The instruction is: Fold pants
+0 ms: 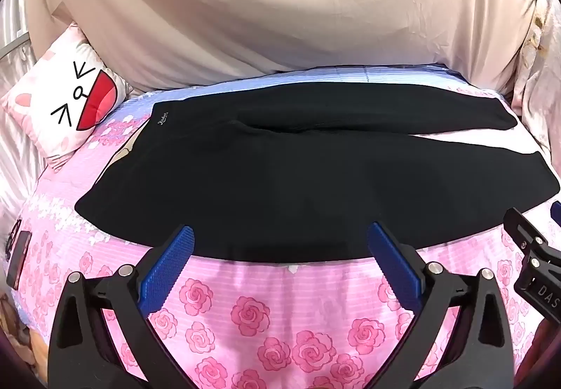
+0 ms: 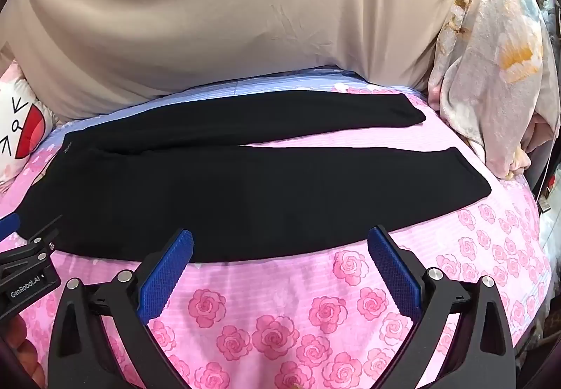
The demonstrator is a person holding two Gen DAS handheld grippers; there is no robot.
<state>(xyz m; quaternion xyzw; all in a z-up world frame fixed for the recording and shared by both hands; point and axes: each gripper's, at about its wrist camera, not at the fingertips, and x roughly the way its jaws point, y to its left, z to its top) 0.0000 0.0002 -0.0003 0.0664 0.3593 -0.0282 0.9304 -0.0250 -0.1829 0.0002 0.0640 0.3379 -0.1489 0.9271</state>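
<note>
A pair of black, soft knit fabric pants [image 1: 280, 178] lies spread flat on a pink rose-print bedsheet [image 1: 252, 315], laid crosswise in both wrist views. The waistband end is at the left, with a small pale logo [image 1: 162, 115] near its far corner. The two legs run to the right and part in a narrow V, showing sheet between them; the far leg [image 2: 315, 115] ends short of the near leg [image 2: 350, 185]. The near edge forms a smooth curve.

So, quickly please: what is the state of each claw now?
Left claw: open, holding nothing, near edge of the black pants.
Right claw: open, holding nothing.
</note>
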